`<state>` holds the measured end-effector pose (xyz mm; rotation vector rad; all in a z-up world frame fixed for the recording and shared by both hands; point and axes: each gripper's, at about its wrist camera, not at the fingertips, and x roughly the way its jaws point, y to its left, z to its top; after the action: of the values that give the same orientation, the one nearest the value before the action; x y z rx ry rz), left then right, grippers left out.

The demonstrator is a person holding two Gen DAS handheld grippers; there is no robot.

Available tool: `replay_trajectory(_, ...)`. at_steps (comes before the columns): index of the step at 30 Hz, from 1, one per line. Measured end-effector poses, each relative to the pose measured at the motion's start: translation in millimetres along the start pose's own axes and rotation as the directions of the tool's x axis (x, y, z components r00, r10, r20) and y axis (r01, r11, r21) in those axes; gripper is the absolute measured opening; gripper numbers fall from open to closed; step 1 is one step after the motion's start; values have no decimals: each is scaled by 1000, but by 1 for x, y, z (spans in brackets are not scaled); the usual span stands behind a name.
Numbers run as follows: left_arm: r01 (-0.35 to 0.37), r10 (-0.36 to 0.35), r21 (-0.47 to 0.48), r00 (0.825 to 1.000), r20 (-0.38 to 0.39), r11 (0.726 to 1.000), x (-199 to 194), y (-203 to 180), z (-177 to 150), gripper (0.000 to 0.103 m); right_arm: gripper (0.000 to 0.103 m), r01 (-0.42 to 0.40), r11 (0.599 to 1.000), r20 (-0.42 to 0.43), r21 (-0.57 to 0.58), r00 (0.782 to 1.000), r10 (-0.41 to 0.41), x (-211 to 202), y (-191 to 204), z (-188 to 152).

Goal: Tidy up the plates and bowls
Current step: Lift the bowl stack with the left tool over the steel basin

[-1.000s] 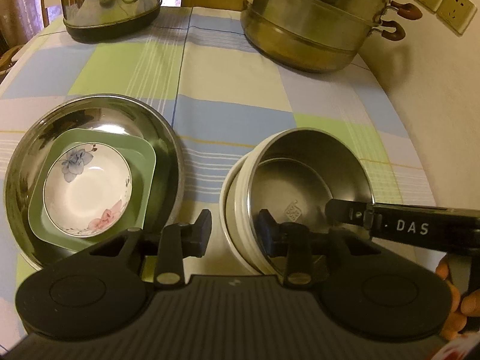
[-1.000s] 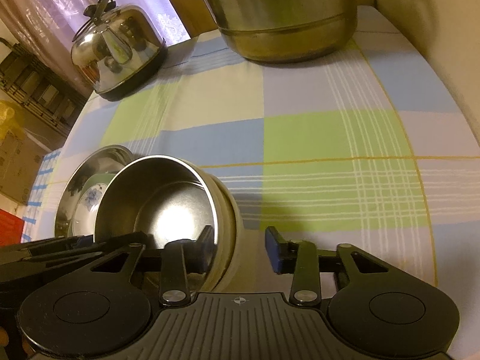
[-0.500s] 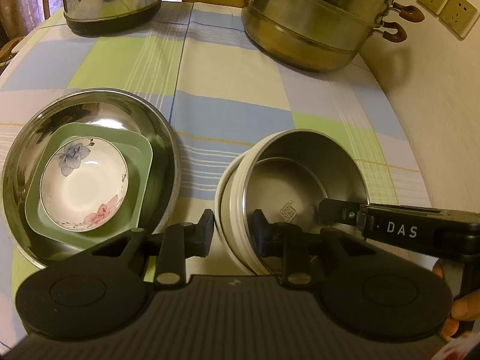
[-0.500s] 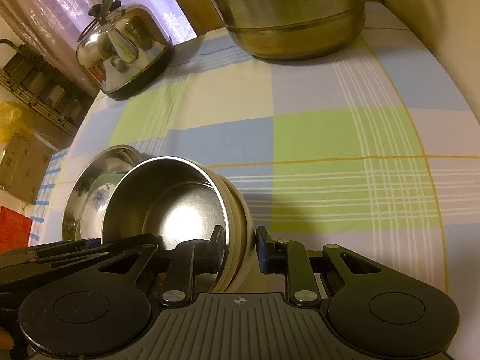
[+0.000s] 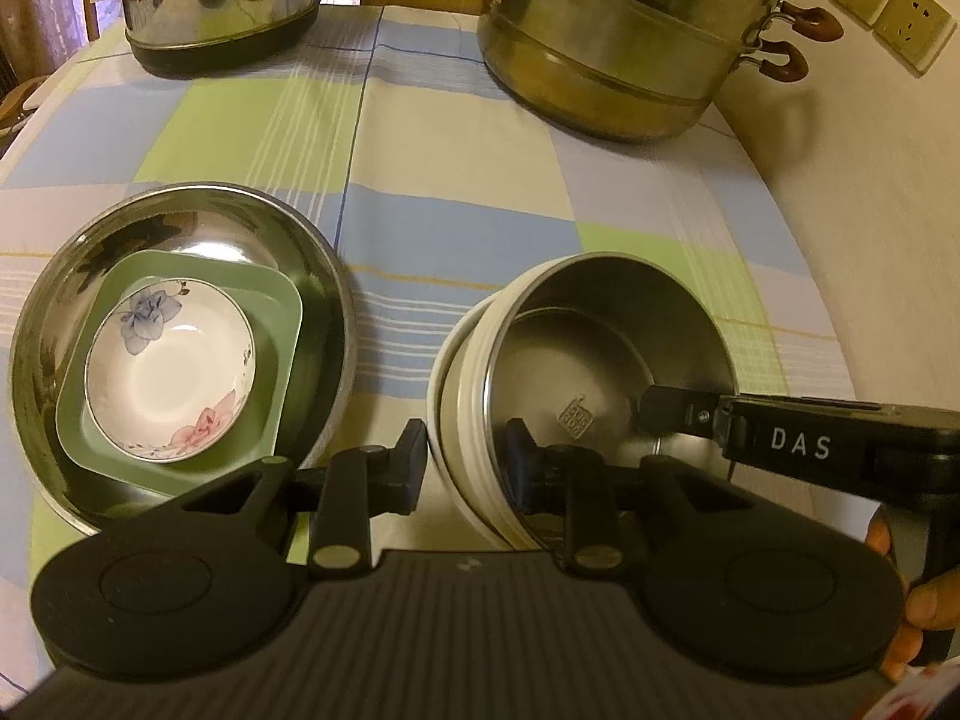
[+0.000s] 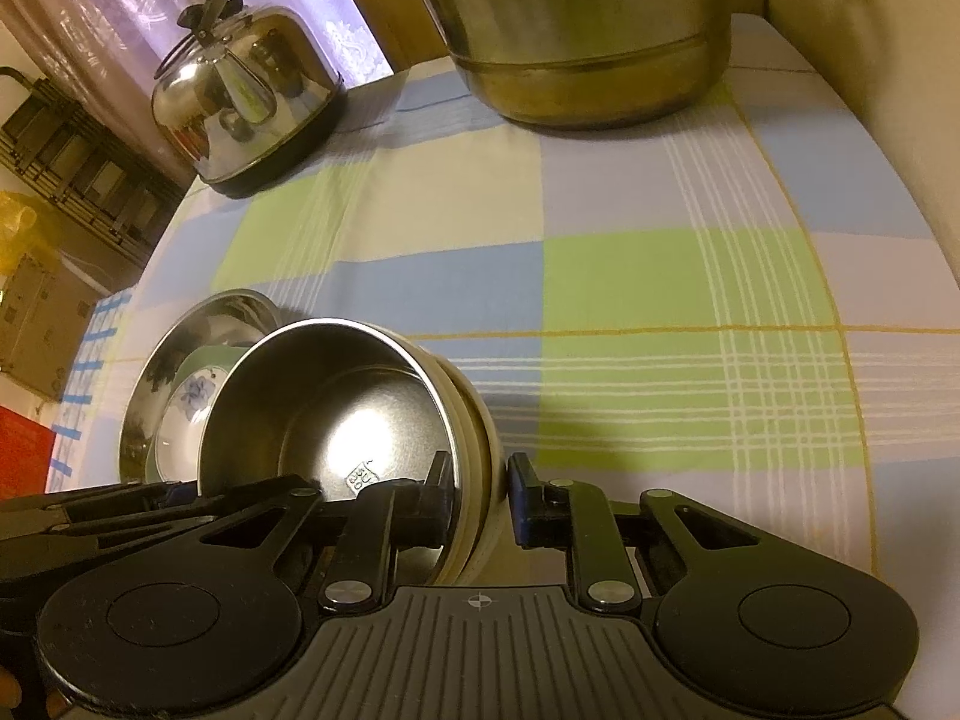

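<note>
- Plainly, the step in hand is a two-handed grip on the steel-lined bowls (image 5: 606, 354), a nested pair with cream outer walls, tipped up on edge.
- The left gripper (image 5: 465, 456) pinches the rim, one finger outside the cream wall, the other inside the steel hollow.
- The right gripper (image 6: 480, 495) pinches the opposite rim the same way, its blue-padded finger against the outside wall.
- Out beyond the left gripper's outer finger sits the wide steel basin (image 5: 180, 228), holding a green square dish (image 5: 282, 324) with a flowered bowl (image 5: 171, 372) inside it.
- Judging from the task, the next move is probably to lift the pair level with both hands and bring it toward that stack, or set it down upright; the tilt calls for a matched, steady lift so the inner bowl does not slide out.
- All rests on a checked tablecloth (image 6: 600, 276) of blue, green and cream.
- Far ahead of the fingers stand a shiny kettle (image 6: 246, 102) and a stacked steamer pot (image 5: 624, 54), with wall sockets (image 5: 888, 9) off beside it.
</note>
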<state>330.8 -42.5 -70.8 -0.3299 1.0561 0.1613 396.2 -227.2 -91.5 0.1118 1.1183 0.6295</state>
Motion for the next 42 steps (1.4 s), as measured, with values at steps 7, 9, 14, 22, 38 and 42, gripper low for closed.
replay_trajectory(7, -6, 6, -12, 1000, 8, 1000, -7, 1, 0, 25, 19, -8, 1000, -2, -14, 1000, 8, -4, 3, 1)
replay_trajectory(9, -8, 8, -14, 1000, 13, 1000, -10, 1, -1, 25, 19, -10, 1000, 0, -21, 1000, 10, -5, 4, 1)
replay_trajectory(14, 0, 1, -20, 1000, 25, 1000, -16, 6, 0, 25, 19, -6, 999, 4, -35, 1000, 7, -9, 11, 1)
replay_trajectory(22, 22, -21, -9, 999, 45, 1000, -29, 21, 2, 25, 19, 10, 999, 24, -40, 1000, -9, -16, 31, 1)
replay_trajectory(38, 18, -16, -13, 996, 89, 1000, -64, 84, 2, 24, 19, 14, 998, 53, -60, 999, -11, -8, 104, -3)
replay_trajectory(42, 0, 3, -26, 994, 107, 1000, -73, 105, 8, 24, 19, 1, 997, 55, -79, 998, 4, 0, 129, 1)
